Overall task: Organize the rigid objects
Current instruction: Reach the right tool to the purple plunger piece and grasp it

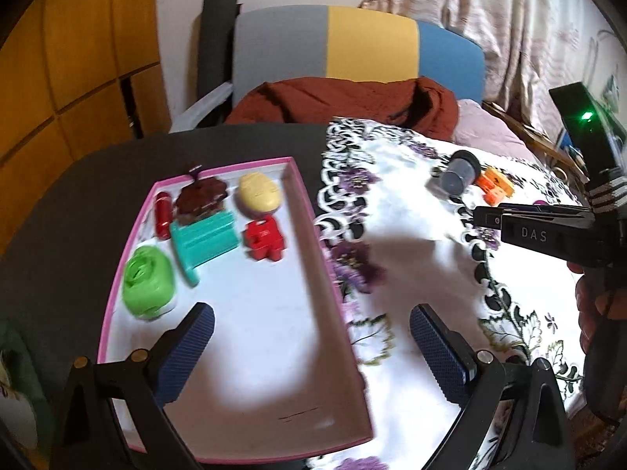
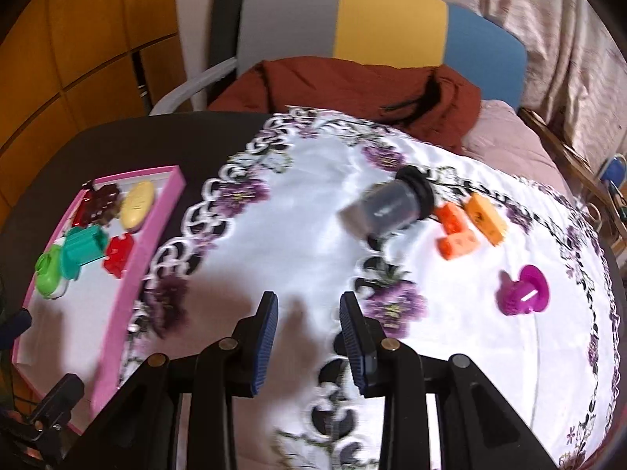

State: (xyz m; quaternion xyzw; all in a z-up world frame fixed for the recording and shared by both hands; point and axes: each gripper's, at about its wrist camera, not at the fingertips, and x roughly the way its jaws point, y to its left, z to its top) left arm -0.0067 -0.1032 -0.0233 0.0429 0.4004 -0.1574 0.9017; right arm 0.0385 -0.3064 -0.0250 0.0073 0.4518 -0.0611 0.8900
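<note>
Lying on its side on the white floral tablecloth (image 2: 313, 235), the dark jar (image 2: 395, 205) with the black lid is sitting just left of an orange block (image 2: 456, 231) and a lighter orange block (image 2: 486, 217), and a magenta piece (image 2: 523, 291) is resting nearer the camera on the same cloth. Sitting well apart to the left, the pink-rimmed tray (image 1: 309, 231) is holding a green round piece (image 1: 147, 282), a teal ribbed piece (image 1: 203, 241), a red block (image 1: 263, 239), a yellow oval piece (image 1: 259, 192), a brown piece (image 1: 202, 197) and a small red cylinder (image 1: 162, 211), all gathered at its far end. Hovering over the tray's near end, the left gripper (image 1: 311, 337) is standing wide open with nothing between its blue pads. Hanging above the cloth on the near side of the jar, the right gripper (image 2: 309, 337) is standing partly open, its pads gripping nothing. Lying under both tray and cloth is a dark round table (image 2: 164, 133), and beyond it a chair (image 2: 352, 23) with grey, yellow and blue panels is carrying a rust-brown cloth (image 2: 345, 90).
</note>
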